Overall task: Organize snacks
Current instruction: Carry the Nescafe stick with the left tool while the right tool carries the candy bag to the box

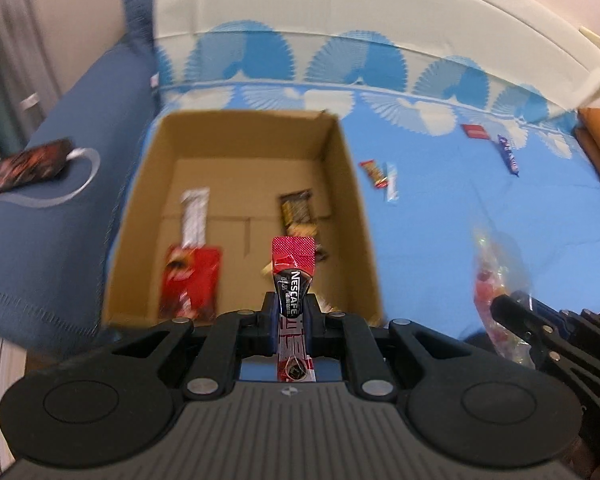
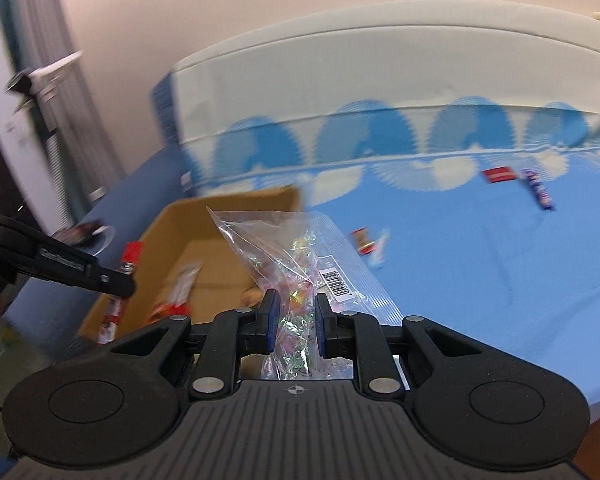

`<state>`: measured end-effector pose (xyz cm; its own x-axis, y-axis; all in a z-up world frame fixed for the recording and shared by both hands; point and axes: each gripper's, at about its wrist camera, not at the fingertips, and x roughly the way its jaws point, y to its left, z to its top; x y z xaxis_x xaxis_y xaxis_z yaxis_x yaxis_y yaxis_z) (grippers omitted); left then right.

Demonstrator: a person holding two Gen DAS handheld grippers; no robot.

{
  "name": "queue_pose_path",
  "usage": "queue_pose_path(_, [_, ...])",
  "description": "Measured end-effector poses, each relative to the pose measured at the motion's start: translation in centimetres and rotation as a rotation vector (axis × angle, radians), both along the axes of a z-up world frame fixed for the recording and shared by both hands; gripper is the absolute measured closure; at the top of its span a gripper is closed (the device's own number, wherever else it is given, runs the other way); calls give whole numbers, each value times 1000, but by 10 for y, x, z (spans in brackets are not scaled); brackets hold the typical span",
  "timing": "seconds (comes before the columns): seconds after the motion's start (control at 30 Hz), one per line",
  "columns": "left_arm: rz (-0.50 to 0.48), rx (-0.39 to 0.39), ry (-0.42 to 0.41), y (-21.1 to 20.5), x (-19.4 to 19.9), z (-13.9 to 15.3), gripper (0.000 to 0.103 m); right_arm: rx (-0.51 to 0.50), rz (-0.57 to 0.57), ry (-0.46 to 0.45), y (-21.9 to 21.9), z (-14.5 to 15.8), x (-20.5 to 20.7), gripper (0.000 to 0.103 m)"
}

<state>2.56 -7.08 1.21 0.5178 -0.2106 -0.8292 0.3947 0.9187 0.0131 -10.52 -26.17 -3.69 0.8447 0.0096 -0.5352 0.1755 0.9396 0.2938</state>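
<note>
Surface: blue sheet [image 1: 440, 220] with white fan pattern, cream headboard [image 1: 340, 0] behind; pale wall beyond; dark blue cushion [image 1: 51, 208] at left edge. Cardboard box [image 1: 352, 200] sits open on the sheet; inside lie a red packet [image 1: 189, 280], a white bar [image 1: 195, 216] and a brown wrapper [image 1: 297, 210]. Loose snacks on the sheet right of the box: small red-and-white pair [image 1: 380, 178], red packet [image 1: 474, 131], blue bar [image 1: 508, 155]. Left gripper [image 1: 291, 308] clamps a red-and-black coffee stick [image 1: 292, 276] upright, over the box's near edge. Right gripper [image 2: 293, 312] pinches a clear candy bag [image 2: 295, 256], barcode label visible, beside the box.
</note>
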Motion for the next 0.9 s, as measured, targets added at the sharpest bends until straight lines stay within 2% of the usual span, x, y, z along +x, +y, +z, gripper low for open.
queue_pose_path(0.2, [29,-27,-25,47,-28,-2,90,-63,104,32,55,11,-6,83])
queue_pose_path(0.33, [40,-58,-36,63,-33,0,90,-103,119,45,77,16,-11,83])
queue_pose_path(0.63, [45,-93,-43,73,-32,1,90,-159,125,60,95,20,-13,83])
queue_pose_path(0.9, [63,-91,-39,74,-26,-2,90,-171,135,81,95,17,-3,83])
